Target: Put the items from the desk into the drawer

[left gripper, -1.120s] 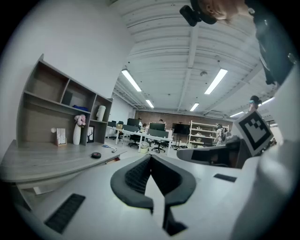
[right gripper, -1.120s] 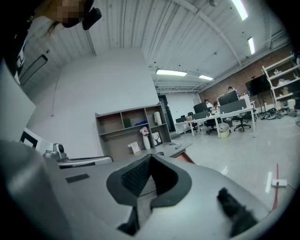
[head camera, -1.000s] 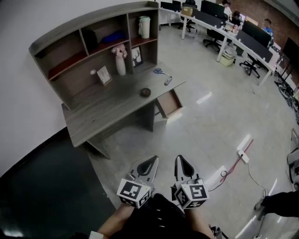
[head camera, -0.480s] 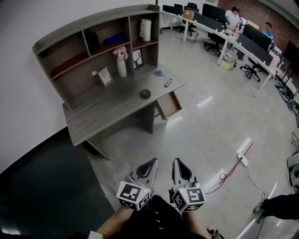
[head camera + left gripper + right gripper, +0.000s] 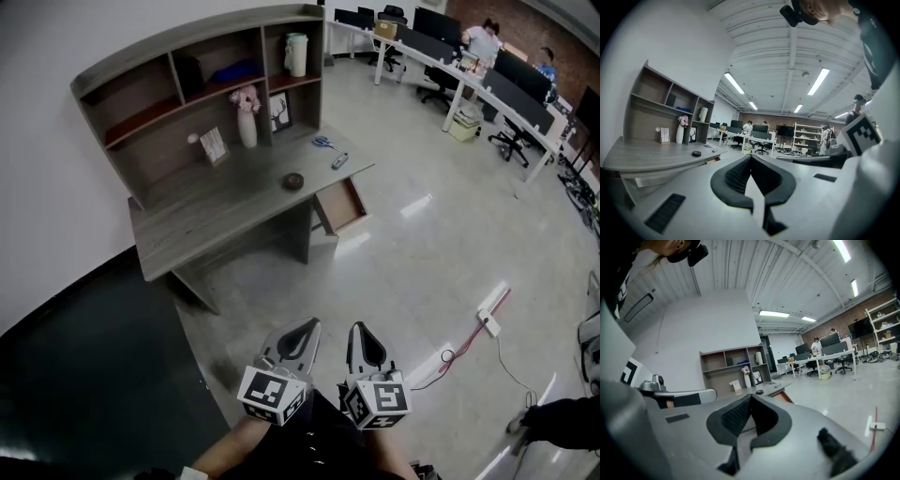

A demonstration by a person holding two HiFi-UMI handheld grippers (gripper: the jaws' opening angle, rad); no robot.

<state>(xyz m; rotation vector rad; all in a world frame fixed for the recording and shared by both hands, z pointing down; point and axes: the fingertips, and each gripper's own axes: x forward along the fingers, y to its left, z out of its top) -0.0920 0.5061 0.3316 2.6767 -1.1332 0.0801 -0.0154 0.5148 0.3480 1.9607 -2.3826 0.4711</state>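
A small slide – the head view has moved a bit.
The table [image 5: 234, 214] now sits a little more to the right, and the far office desks [image 5: 441, 52] with the person in white [image 5: 487, 39] have come further into the top of the view. The left gripper [image 5: 305, 328] and right gripper [image 5: 361, 333] sit a touch lower – the right one's marker cube [image 5: 375, 403] has moved nearer the left.

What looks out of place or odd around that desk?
Nothing looks spilled or damaged. The drawer under the desk's end stands pulled open, and a power strip lies loose on the floor.
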